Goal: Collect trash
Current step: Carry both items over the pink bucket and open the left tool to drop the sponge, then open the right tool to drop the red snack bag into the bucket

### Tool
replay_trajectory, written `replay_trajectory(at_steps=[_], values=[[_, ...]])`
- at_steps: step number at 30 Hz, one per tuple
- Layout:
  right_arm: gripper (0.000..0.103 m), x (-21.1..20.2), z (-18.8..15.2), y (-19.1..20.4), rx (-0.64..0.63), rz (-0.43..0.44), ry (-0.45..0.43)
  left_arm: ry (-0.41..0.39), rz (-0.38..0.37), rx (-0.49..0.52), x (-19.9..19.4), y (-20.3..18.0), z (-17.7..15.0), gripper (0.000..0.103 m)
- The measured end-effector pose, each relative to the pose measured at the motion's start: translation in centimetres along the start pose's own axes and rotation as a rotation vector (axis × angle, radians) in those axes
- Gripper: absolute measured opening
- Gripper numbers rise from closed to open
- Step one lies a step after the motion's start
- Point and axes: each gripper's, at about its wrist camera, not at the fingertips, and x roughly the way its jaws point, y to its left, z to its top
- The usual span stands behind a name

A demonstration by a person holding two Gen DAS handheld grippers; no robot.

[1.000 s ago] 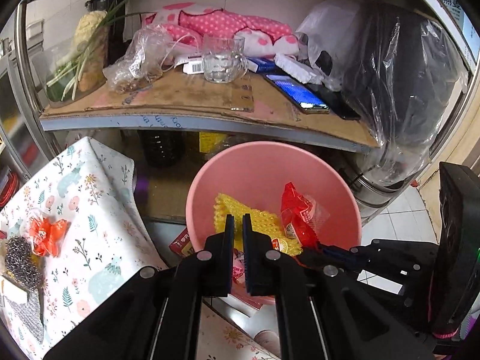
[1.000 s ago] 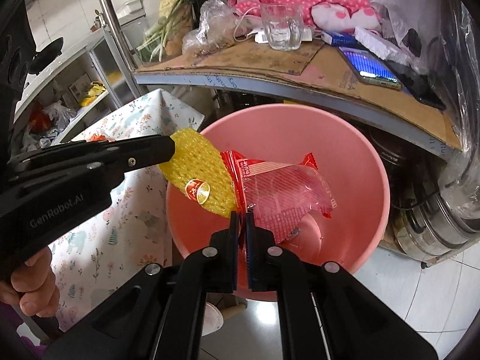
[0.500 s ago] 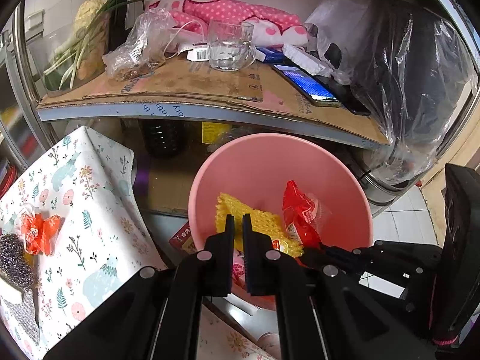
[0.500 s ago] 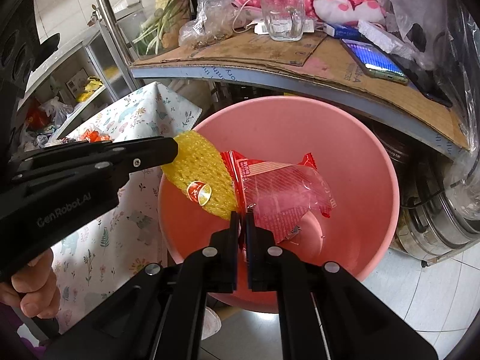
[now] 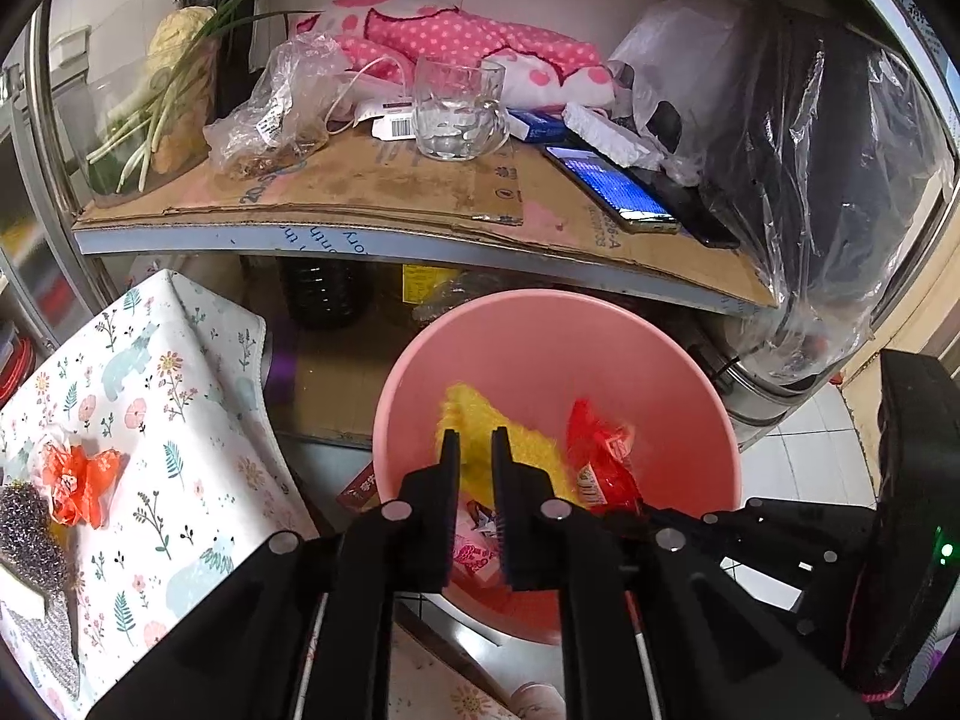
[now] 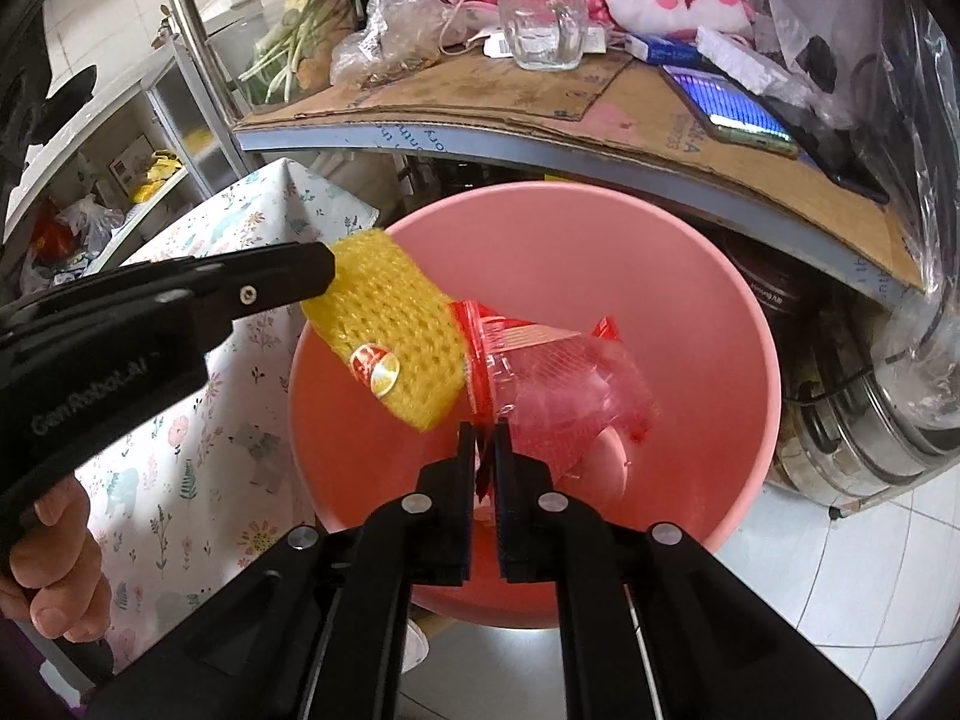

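Note:
A pink bin (image 5: 540,306) (image 6: 600,195) stands on the floor under a shelf, and both grippers hang over it. My left gripper (image 5: 475,443) (image 6: 327,273) has its jaws opening; a yellow foam net (image 5: 471,411) (image 6: 390,342) still sits in the gap, blurred and loose. The jaws of my right gripper (image 6: 485,450) are opening too. A red and clear wrapper (image 6: 570,384) (image 5: 600,456) stands up from its tips with a visible gap beside it. Other scraps lie at the bin's bottom.
A table with a floral cloth (image 5: 150,420) stands left of the bin, bearing an orange wrapper (image 5: 78,480) and a steel scourer (image 5: 24,528). The cardboard-covered shelf (image 5: 390,192) above carries a glass mug (image 5: 456,114), a phone (image 5: 612,186) and bags. A metal pot (image 6: 852,450) sits right.
Both pairs of jaws have parted a little around the net and the wrapper. Both hands stayed over the bin.

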Motion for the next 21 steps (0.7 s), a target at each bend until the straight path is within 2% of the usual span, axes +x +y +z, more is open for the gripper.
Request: replay_trajectory(at_steps=[2,4,21], values=[[0.022,-0.2,0.0,0.0,-0.001,-0.002,-0.007,-0.009,0.004,-0.002,-0.3,0.0,0.0,0.025],[0.026,-0.4,-0.1,0.0,-0.003,-0.007,-0.013,-0.022,0.003,-0.001,-0.7,0.0,0.1,0.029],[0.026,-3.3,-0.2,1.6,-0.039,-0.035,-0.085,-0.069,0.044,-0.018,-3.8,0.4,-0.3,0.042]])
